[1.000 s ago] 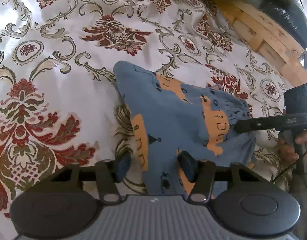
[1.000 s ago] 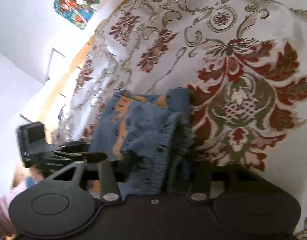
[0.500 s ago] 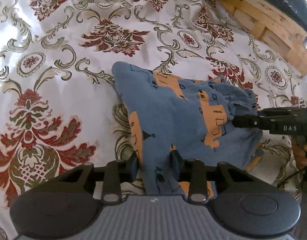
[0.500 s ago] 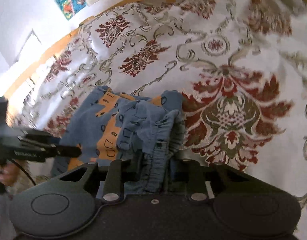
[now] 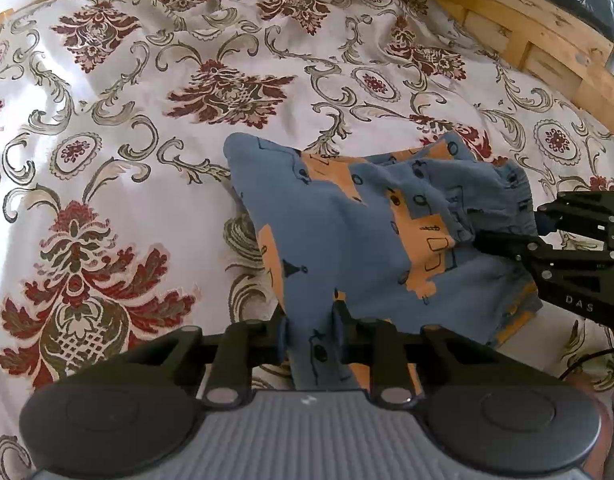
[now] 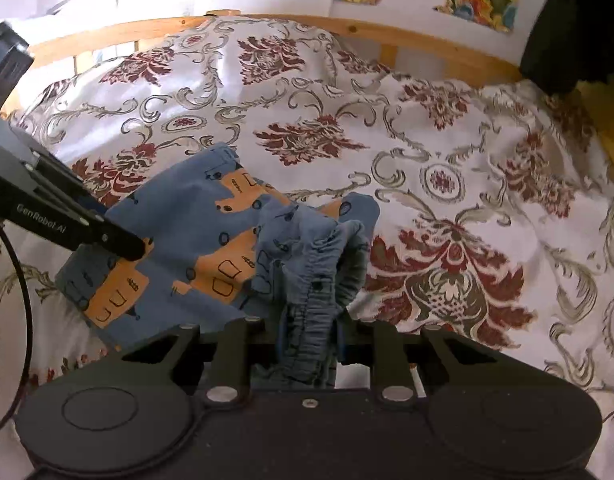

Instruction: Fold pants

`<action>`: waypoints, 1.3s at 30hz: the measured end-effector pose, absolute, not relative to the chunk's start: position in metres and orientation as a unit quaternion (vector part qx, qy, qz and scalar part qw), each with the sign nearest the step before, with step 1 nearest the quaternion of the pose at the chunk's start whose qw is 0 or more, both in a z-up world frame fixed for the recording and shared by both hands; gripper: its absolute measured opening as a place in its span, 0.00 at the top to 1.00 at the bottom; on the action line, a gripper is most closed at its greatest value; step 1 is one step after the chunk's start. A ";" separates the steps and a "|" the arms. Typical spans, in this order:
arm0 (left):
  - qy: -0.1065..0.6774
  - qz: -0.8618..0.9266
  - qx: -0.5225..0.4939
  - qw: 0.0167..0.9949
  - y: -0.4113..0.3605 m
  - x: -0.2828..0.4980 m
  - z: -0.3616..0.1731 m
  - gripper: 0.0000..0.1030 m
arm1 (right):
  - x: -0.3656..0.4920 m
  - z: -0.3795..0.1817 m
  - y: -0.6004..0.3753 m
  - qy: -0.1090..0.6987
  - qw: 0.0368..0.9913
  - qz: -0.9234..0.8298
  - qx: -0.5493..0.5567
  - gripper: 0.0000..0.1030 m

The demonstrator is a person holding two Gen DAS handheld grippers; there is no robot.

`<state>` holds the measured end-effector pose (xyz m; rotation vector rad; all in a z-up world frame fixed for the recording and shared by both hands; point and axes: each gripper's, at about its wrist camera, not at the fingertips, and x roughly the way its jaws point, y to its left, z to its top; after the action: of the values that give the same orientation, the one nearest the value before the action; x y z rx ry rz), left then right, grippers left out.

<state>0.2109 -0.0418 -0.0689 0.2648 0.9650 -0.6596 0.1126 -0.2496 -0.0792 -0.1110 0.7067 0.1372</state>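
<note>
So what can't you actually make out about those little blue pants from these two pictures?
- Left wrist view: the near end of the pants runs under the left gripper.
- Right wrist view: the waistband bunches between the right gripper fingers; its far side is hidden.
- Both views: the pants' underside lies against the bedspread.
- How many layers are stacked: cannot tell.

left claw (image 5: 309, 330): open astride the pants (image 5: 347, 240) a second ago, now pinched on the cloth's near edge.
right claw (image 6: 309, 336): swung round; headboard (image 6: 407, 46) and posters now face it.
</note>
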 end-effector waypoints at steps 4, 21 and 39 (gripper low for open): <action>0.443 -0.306 0.124 0.833 -0.041 0.205 -0.063 0.80 | 0.108 -0.076 -0.245 0.330 0.939 0.066 -0.075 0.78; 0.383 -0.305 0.105 0.865 -0.041 0.224 -0.024 0.82 | 0.137 -0.051 -0.246 0.263 0.957 0.070 -0.105 0.79; 0.456 -0.280 0.032 0.844 -0.025 0.328 -0.072 0.81 | 0.239 -0.085 -0.264 0.324 0.940 0.100 -0.041 0.78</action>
<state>0.3280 -0.0250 -0.0721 0.0685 0.9622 -0.5906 0.2395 -0.2638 -0.0847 -0.0838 0.6613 0.2043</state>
